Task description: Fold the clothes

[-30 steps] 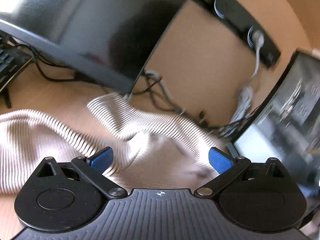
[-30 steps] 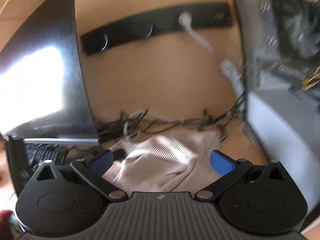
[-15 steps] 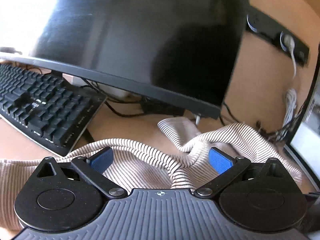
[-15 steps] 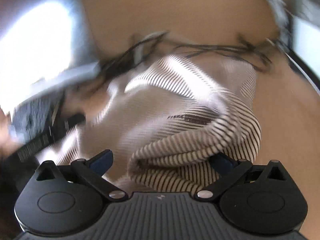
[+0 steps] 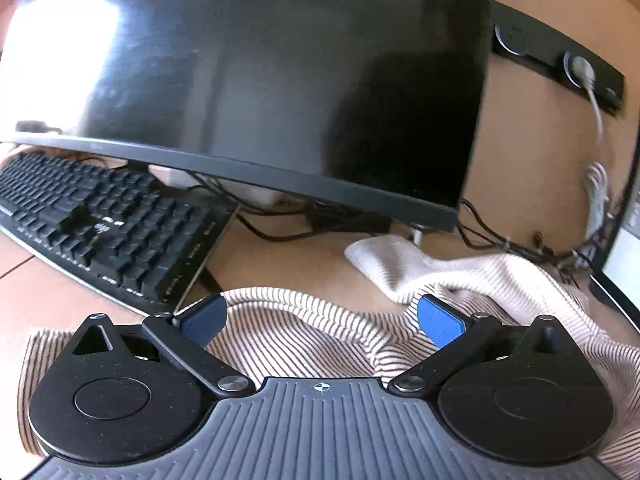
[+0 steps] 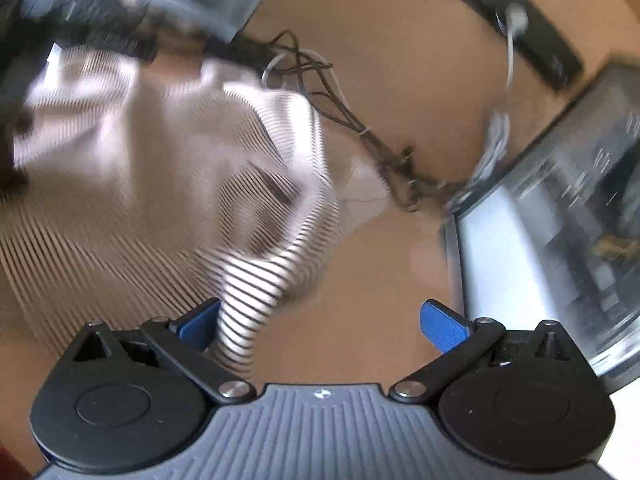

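Both tools stand wide, holding nothing. The left gripper (image 5: 322,318) has dropped lower over the striped top (image 5: 304,336), which now fills its span where half a second ago it lay further ahead. The right gripper (image 6: 320,324) has swung off the bunched cloth: the top (image 6: 168,168) now sits at ten o'clock, a sleeve (image 6: 248,304) brushing its left finger, over bare desk (image 6: 360,280). Farther off, keyboard (image 5: 100,232) at ten, monitor (image 5: 260,80) at twelve. The garment remains crumpled; folding seems barely begun.
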The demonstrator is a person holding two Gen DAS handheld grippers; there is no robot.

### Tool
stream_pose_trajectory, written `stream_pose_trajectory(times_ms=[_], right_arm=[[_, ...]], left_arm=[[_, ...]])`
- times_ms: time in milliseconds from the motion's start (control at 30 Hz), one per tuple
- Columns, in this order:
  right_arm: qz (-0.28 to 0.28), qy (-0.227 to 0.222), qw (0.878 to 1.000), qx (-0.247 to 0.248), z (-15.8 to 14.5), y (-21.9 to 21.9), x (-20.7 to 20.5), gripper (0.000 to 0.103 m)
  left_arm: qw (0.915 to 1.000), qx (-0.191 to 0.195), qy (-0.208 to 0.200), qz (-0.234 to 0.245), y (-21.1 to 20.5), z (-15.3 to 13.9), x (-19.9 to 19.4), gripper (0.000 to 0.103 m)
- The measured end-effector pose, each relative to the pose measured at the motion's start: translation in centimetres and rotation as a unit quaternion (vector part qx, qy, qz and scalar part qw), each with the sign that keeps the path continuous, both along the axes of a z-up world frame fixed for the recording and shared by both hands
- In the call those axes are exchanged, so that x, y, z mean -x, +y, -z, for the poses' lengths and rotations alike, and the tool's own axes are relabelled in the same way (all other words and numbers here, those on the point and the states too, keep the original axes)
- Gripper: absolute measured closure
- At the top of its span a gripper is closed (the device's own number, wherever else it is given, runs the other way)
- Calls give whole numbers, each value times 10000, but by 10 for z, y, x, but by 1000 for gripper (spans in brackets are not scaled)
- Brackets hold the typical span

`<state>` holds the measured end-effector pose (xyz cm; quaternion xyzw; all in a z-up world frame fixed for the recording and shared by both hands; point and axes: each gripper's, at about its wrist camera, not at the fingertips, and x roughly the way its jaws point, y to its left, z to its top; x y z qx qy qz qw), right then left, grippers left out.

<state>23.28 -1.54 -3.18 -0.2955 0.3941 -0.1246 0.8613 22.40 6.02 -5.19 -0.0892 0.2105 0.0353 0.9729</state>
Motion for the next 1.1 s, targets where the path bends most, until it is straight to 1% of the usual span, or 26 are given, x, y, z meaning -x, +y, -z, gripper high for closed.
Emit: stream_pose_trajectory(times_ms=[67,100,133,167,200,233,267,300,333,367,400,433,467,500,533,567,600,633,733,800,833,900,967,1000,1067,1100], right_arm=[[116,101,9998,94,-3,-8,4,0],[213,54,9997,-100,-10,-14,7,0],[297,-33,9989,-361,-20,-20,10,0],[286,-213,9958,-838,-33,-26,13,0],[216,-447,9883,-1442,-48,-32,16,0],[171,-682,9747,-2123,-61,-39,14,0],[157,-869,9530,-2899,-69,-47,7,0],[156,-900,9264,-3653,-70,-54,-4,0],[156,-852,8955,-4365,-67,-59,-17,0],[156,-798,8593,-5050,-63,-64,-30,0],[195,-658,8398,-5385,-56,-62,-43,0],[260,-470,8320,-5521,-45,-57,-56,0],[427,-320,8538,-5178,-37,-47,-66,0],[655,-192,8892,-4524,-31,-35,-73,0],[671,-238,9232,-3776,-29,-23,-72,0],[558,-387,9527,-2961,-29,-13,-65,0],[533,-434,9676,-2431,-29,-8,-58,0],[562,-420,9756,-2080,-28,-7,-51,0],[916,-251,9894,-1099,-22,-19,-20,0],[1152,-149,9922,-462,-18,-29,3,0],[1274,-92,9915,-266,-18,-34,11,0],[1418,-19,9899,-64,-16,-45,27,0],[1439,43,9892,270,-16,-48,38,0],[1329,-55,9909,203,-23,-45,44,0],[994,-399,9940,-219,-46,-39,56,0],[689,-613,9929,-757,-60,-37,59,0]], left_arm=[[9996,64,250,118,5,-1,0,0],[9989,208,359,227,10,-2,3,0],[9973,447,446,385,18,-3,5,0],[9948,684,522,546,24,-5,8,0],[9921,866,595,685,29,-7,9,0],[9891,1032,667,815,33,-10,10,0],[9871,1141,676,901,36,-13,12,0],[9865,1226,610,898,38,-17,14,0],[9862,1310,526,869,40,-21,16,0],[9857,1393,441,839,42,-25,19,0],[9852,1478,380,776,43,-28,20,0],[9848,1546,349,712,44,-30,20,0],[9850,1545,320,695,45,-32,21,0],[9855,1523,289,692,45,-33,23,0],[9859,1500,257,689,46,-35,24,0],[9862,1461,250,742,45,-36,26,0],[9863,1415,250,813,44,-37,29,0],[9857,1372,351,909,43,-37,31,0],[9816,1251,775,1214,40,-35,40,0],[9784,1113,938,1467,37,-34,47,0],[9761,1021,982,1647,34,-33,49,0],[9755,727,1089,1766,24,-29,50,0],[9704,870,1162,1931,16,-34,47,0],[9672,974,1196,2020,12,-37,44,0],[9589,1126,1196,2314,2,-43,40,0],[9560,1093,1198,2446,-5,-44,35,0]])
